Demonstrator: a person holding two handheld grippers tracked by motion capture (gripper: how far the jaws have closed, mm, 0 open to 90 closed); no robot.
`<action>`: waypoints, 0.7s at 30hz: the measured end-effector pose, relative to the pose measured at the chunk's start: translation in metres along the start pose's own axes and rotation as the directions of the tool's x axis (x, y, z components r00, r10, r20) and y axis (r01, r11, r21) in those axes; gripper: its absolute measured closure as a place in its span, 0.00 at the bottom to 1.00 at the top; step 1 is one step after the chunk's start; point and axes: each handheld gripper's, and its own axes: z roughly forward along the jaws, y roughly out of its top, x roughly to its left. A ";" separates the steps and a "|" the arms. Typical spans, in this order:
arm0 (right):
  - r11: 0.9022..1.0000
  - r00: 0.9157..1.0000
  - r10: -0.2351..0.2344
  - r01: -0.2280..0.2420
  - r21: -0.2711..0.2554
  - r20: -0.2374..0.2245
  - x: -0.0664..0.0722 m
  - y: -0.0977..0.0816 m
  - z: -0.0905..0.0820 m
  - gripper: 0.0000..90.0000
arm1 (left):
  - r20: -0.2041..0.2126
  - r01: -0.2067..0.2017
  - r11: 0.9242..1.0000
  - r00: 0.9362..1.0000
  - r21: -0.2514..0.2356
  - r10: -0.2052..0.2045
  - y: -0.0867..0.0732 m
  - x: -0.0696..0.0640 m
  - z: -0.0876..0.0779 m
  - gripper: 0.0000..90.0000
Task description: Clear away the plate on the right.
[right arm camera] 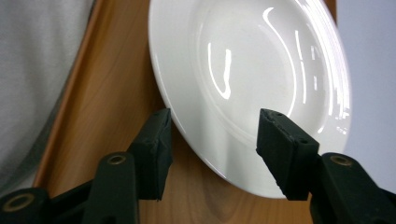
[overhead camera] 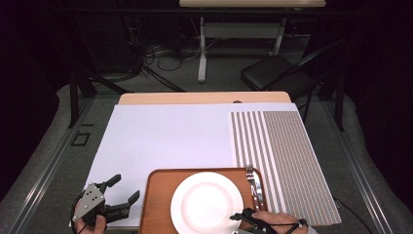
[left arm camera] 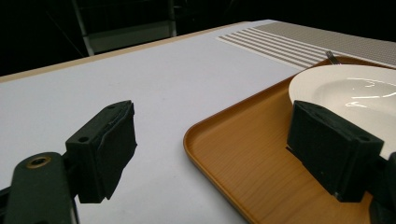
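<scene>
high view: white plate (overhead camera: 206, 202) sits in the middle of a wooden tray (overhead camera: 157, 181), with a fork (overhead camera: 252, 181) along the tray's right side. Right tongs (overhead camera: 238, 217) are at the plate's near right rim; left tongs (overhead camera: 122, 190) hang out well left of the tray over the white sheet (overhead camera: 165, 136).

left gripper view: left tongs (left arm camera: 212, 149) are wide open, holding nothing. The tray corner (left arm camera: 219, 140) lies between the jaws and the plate (left arm camera: 350, 88) is just past the right-hand jaw.

right gripper view: right tongs (right arm camera: 212, 144) are about half open, straddling the plate's rim (right arm camera: 205, 154), one jaw over the tray wood, one over the plate. The pads don't look to be pressing on it, so no grip.

handling guess: glazed china, so stiff, kinda heavy, slick, and it'll chip if dropped.

where to grab: pinch the thin raised rim nearest the right tongs, square on and firm, since that shiny surface probably wants to slide.
</scene>
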 end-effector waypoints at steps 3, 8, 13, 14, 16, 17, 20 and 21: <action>1.000 1.000 0.022 -0.022 -0.009 0.017 -0.004 -0.001 -0.006 0.42 | -0.001 0.001 1.000 1.000 0.001 -0.001 0.000 0.000 0.000 0.17; 0.996 0.995 0.088 -0.088 -0.011 0.037 -0.008 -0.005 -0.011 0.31 | -0.001 0.001 1.000 1.000 -0.001 -0.001 0.000 0.000 0.000 0.17; 0.993 0.991 0.117 -0.117 -0.010 0.068 -0.014 -0.009 -0.013 0.21 | -0.002 0.001 1.000 1.000 0.000 -0.001 0.000 0.000 0.000 0.17; 0.993 0.989 0.122 -0.121 -0.011 0.080 -0.016 -0.010 -0.014 0.18 | -0.003 0.001 1.000 1.000 -0.003 -0.001 0.000 0.000 0.000 0.17; 0.990 0.985 0.139 -0.139 -0.012 0.101 -0.017 -0.012 -0.015 0.16 | -0.003 0.001 1.000 1.000 -0.003 -0.001 0.000 0.000 0.000 0.18; 0.986 0.980 0.165 -0.164 -0.018 0.115 -0.019 -0.014 -0.016 0.16 | -0.003 0.001 1.000 1.000 -0.003 -0.001 0.000 0.000 0.000 0.17; 0.975 0.967 0.220 -0.216 -0.046 0.128 -0.027 -0.019 -0.015 0.10 | -0.001 0.000 1.000 1.000 0.000 0.000 0.000 0.000 0.000 0.17; 0.969 0.959 0.248 -0.243 -0.051 0.134 -0.029 -0.021 -0.015 0.07 | -0.001 -0.001 1.000 1.000 0.000 0.001 0.000 0.000 0.000 0.17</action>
